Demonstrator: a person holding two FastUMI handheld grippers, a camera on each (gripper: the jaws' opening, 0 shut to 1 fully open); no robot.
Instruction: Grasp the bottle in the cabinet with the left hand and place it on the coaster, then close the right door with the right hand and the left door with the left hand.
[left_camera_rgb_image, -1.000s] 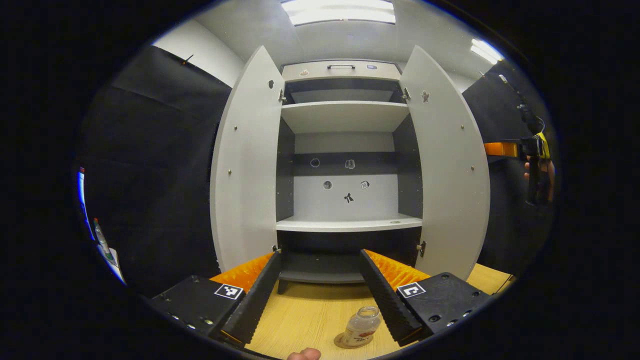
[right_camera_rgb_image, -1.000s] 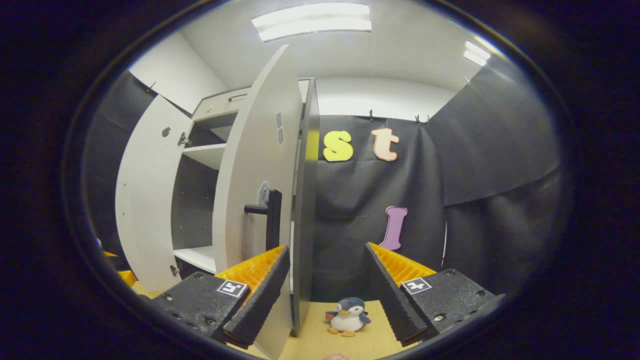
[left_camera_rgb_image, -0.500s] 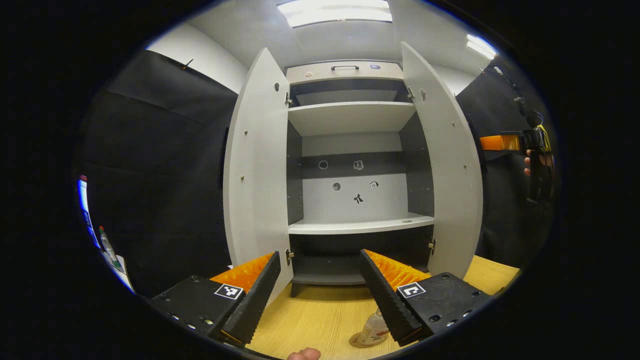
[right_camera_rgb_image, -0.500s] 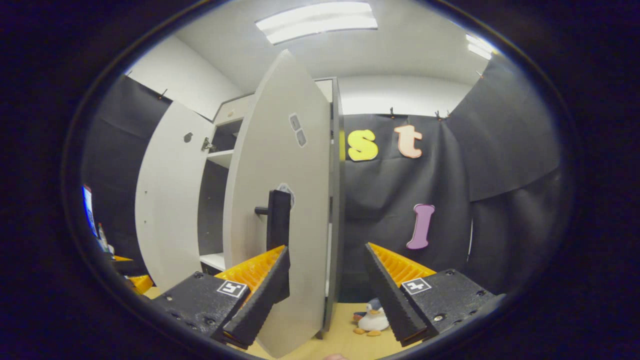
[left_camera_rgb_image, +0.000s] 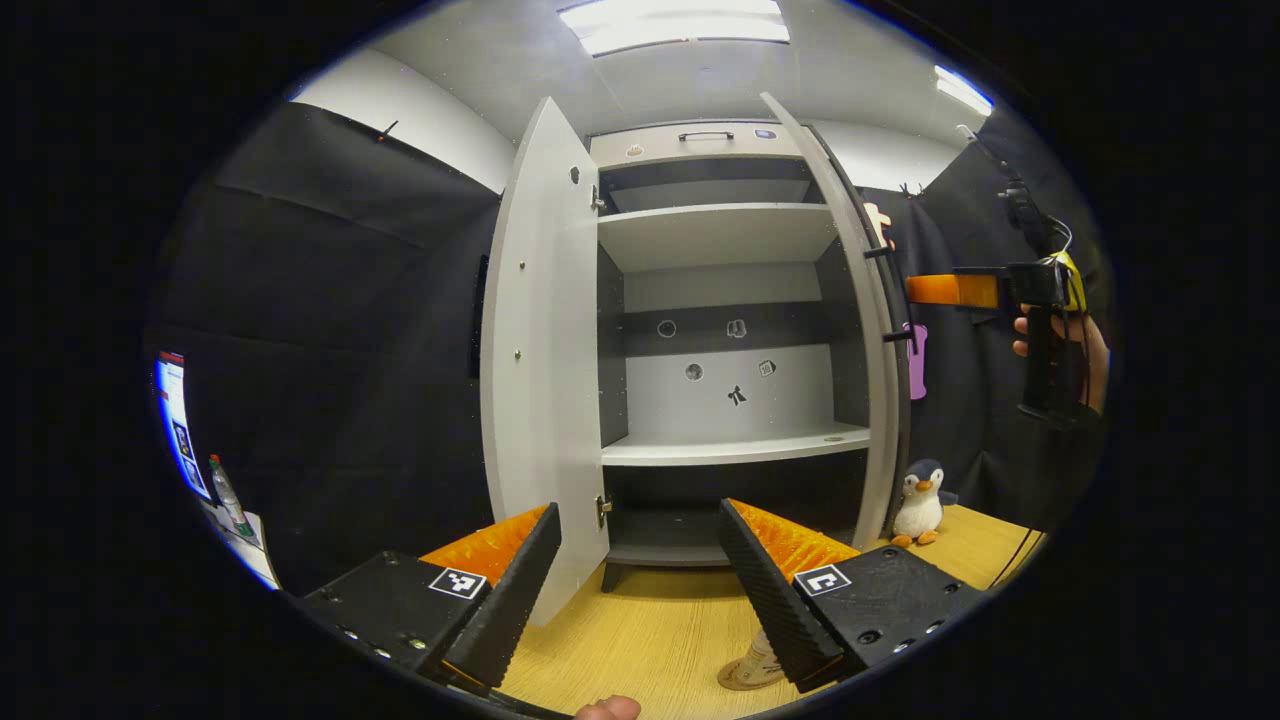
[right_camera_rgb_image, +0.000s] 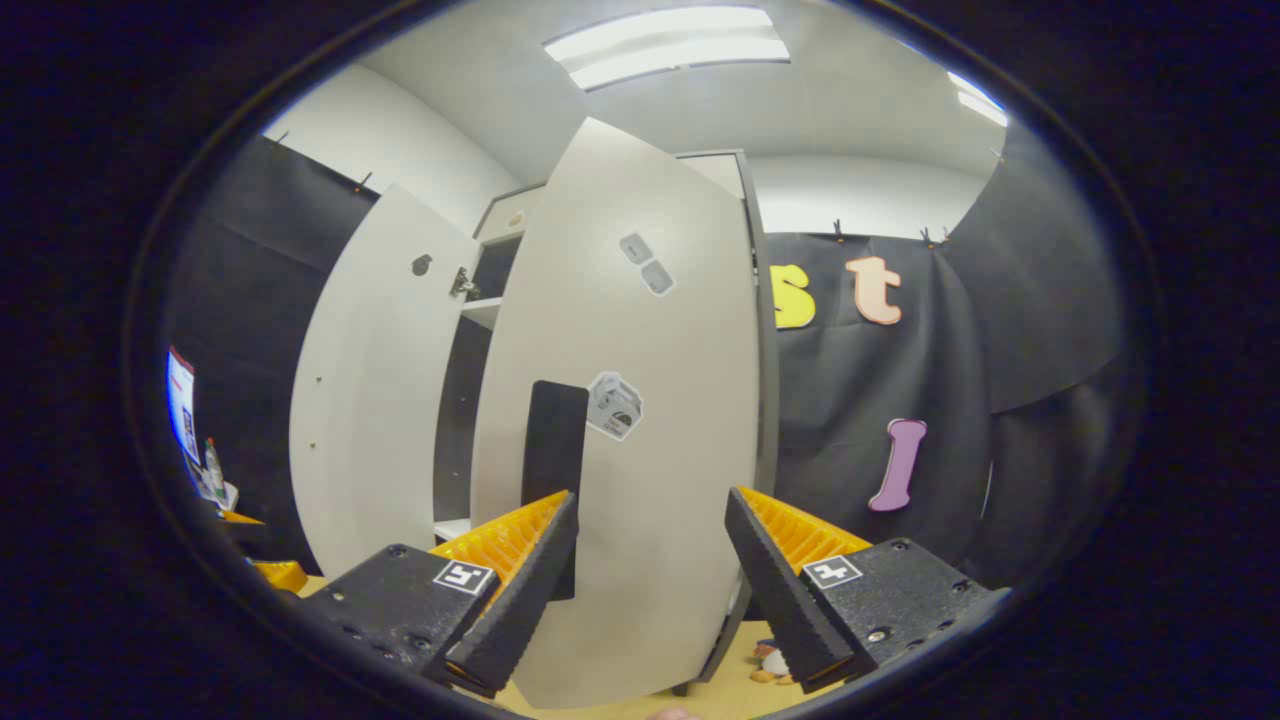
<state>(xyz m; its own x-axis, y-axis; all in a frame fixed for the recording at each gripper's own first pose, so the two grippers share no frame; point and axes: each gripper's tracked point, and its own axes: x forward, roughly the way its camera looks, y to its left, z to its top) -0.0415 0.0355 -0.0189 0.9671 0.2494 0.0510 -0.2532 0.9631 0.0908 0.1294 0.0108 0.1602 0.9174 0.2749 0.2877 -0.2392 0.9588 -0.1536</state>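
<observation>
The bottle (left_camera_rgb_image: 762, 655) stands on the coaster (left_camera_rgb_image: 745, 677) on the wooden surface (left_camera_rgb_image: 650, 640), near the camera and in front of the cabinet (left_camera_rgb_image: 715, 330); in the left gripper view only its lower part peeps out from behind a finger. So the first step looks done, and the one in hand is closing the right door (right_camera_rgb_image: 625, 430).

In the right gripper view the right gripper (right_camera_rgb_image: 650, 580) faces the outer face of that door, jaws wide apart and holding nothing. The door's black handle (right_camera_rgb_image: 553, 470) rises just behind its left finger; whether the finger touches handle or panel cannot be told. In the left gripper view the same door (left_camera_rgb_image: 850, 330) appears almost edge-on, well short of shut, with that gripper (left_camera_rgb_image: 960, 290) and the hand (left_camera_rgb_image: 1085, 350) holding it farther right.

The left gripper (left_camera_rgb_image: 640, 590) is also wide open and empty, hovering low above the surface in front of the cabinet. The left door (left_camera_rgb_image: 545, 360) stands fully open, its inner face showing. A toy penguin (left_camera_rgb_image: 920, 505) sits on the surface to the right of the cabinet.

The next move probably calls for pressing on the right door's outer face until it meets the cabinet frame. After that, the left gripper must get round to the far outer side of the left door and push it shut, keeping clear of the bottle below.
</observation>
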